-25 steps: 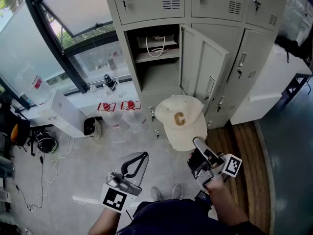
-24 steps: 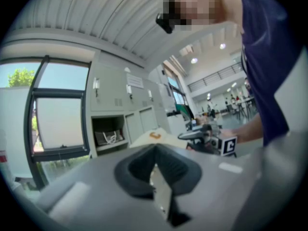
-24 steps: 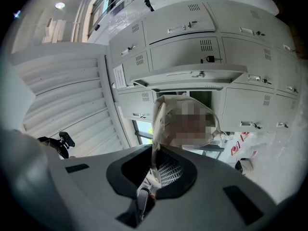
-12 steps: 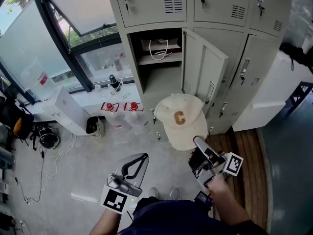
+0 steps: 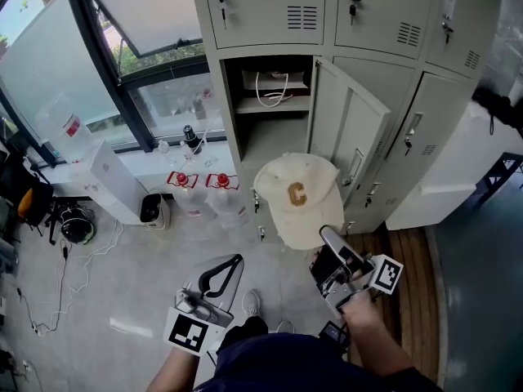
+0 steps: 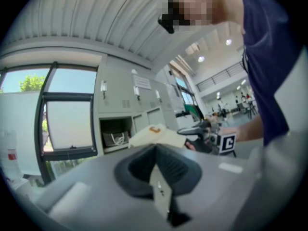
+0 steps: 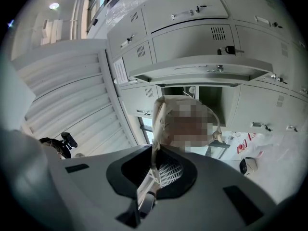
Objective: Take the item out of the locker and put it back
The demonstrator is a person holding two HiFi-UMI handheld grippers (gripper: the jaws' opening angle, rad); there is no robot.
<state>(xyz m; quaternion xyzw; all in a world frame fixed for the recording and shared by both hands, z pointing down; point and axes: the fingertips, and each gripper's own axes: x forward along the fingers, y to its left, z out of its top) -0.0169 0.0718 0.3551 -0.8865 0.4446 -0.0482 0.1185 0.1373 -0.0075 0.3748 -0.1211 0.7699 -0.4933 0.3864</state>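
While the left gripper (image 5: pixel 231 265) hangs low at the near left, its jaws pressed together on nothing and pointing roughly level toward the lockers, it plays no part in the carry. Beyond it, on the far side, stands the pale grey metal locker (image 5: pixel 270 15) with one compartment open. A white bag with cord handles (image 5: pixel 274 84) sits on the inner shelf (image 5: pixel 274 104), and the space under that shelf looks bare. Just right of the opening, the grey locker door (image 5: pixel 351 133) is swung out toward the near side. In front of the opening, out in the air, is the cream fabric baseball cap with a brown letter C (image 5: pixel 298 194), outside the locker and clear of the floor. The right gripper (image 5: pixel 328 239) has its jaws clamped on the cap's near edge, apparently the brim, and is tilted upward, so the cap stands up from the jaws with its crown on the far side, facing the compartment. The cap's brim-to-crown line thus runs near to far, almost in line with the opening, which lies farther off and slightly left of the cap. As the right hand alone holds it, the return would likely be a push away and a little leftward, keeping clear of the door edge at the right.
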